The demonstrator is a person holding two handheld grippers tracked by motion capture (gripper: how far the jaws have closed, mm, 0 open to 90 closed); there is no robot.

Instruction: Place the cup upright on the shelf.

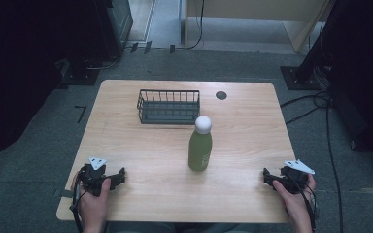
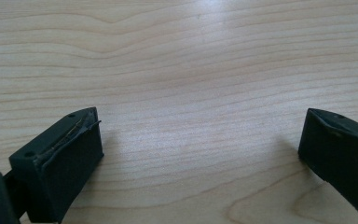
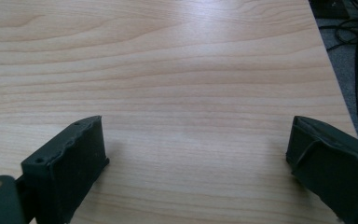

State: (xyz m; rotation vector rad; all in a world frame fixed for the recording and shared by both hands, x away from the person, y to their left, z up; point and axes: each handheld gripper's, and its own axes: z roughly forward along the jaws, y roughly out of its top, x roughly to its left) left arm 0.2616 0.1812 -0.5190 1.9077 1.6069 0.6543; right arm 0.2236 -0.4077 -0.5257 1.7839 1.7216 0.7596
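— Bottle point(image 1: 200, 144), green with a white cap, stands upright just right of the table's middle; the wire basket point(image 1: 168, 106) sits empty at its eleven o'clock, near but apart from it.

— And the grippers?

— Both rest at the near edge of the table point(image 1: 252, 102), well apart from the bottle. The left gripper point(image 1: 121, 175) lies at the bottle's eight o'clock, the right gripper point(image 1: 266, 176) at its four o'clock. In each gripper view the jaws stand wide apart with bare wood between them, holding nothing.

— So which one should go for it?

— My guess is the right one, being a little closer. I'd bring it in level from the four o'clock side, keep the jaws spread until they straddle the green body below the cap, then close squarely. A tall bottle tips easily if one jaw nudges it first.

— And the basket?

— Lift clear of its rim before lowering in.
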